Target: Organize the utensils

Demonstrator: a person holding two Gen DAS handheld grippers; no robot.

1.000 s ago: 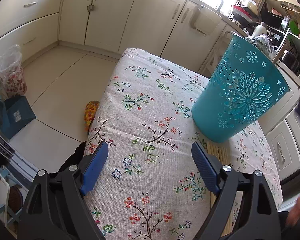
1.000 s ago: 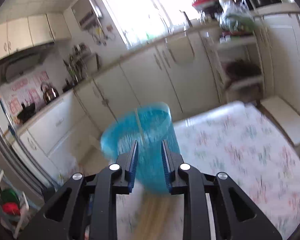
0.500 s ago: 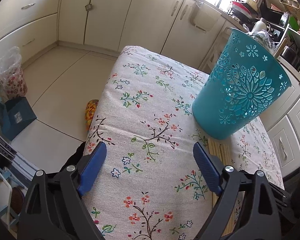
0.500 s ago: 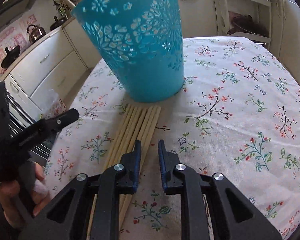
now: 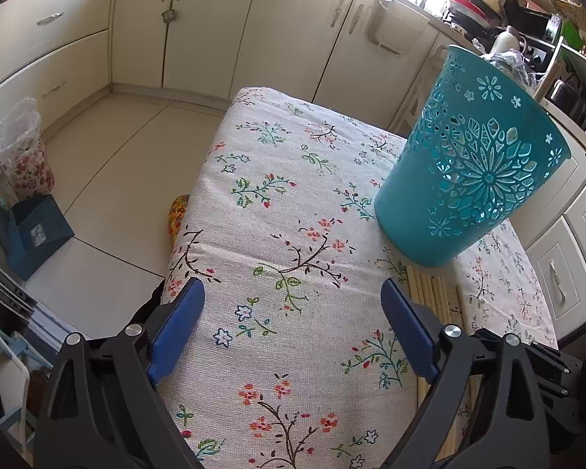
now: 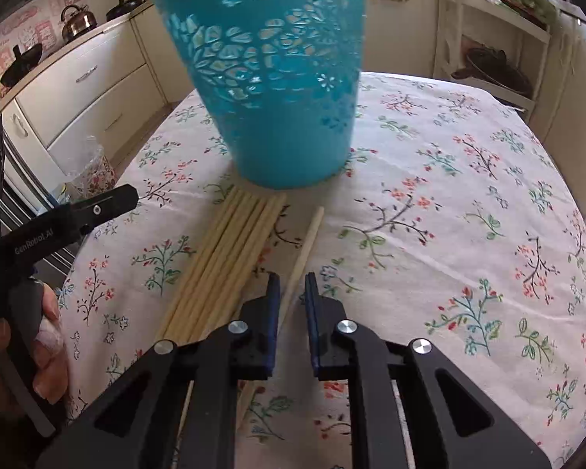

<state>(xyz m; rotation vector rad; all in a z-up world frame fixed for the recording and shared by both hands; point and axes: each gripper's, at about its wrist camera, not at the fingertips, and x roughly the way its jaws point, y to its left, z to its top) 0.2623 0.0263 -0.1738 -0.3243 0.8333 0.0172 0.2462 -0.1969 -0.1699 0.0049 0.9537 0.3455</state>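
Observation:
A teal cut-out basket (image 5: 472,164) (image 6: 277,78) stands upright on the floral tablecloth (image 5: 293,203). A bundle of pale wooden chopsticks (image 6: 230,258) (image 5: 429,289) lies flat in front of its base. One single chopstick (image 6: 306,238) lies apart, just right of the bundle. My right gripper (image 6: 292,278) is low over the cloth; its jaws are closing with that chopstick between them and a gap still showing. My left gripper (image 5: 291,287) hovers over bare cloth left of the bundle, its jaws opening wide around nothing.
The table's left edge (image 5: 191,211) drops to a tiled floor with a blue box (image 5: 39,230) and a floral bag (image 5: 23,156). Cream cabinets (image 5: 215,31) ring the room. A shelf rack (image 6: 496,58) stands beyond the table. A hand (image 6: 47,336) holds the left gripper.
The right gripper came down from in front of the basket to the cloth and narrowed its jaws around one chopstick, now apart from the bundle. The left jaws widened slightly.

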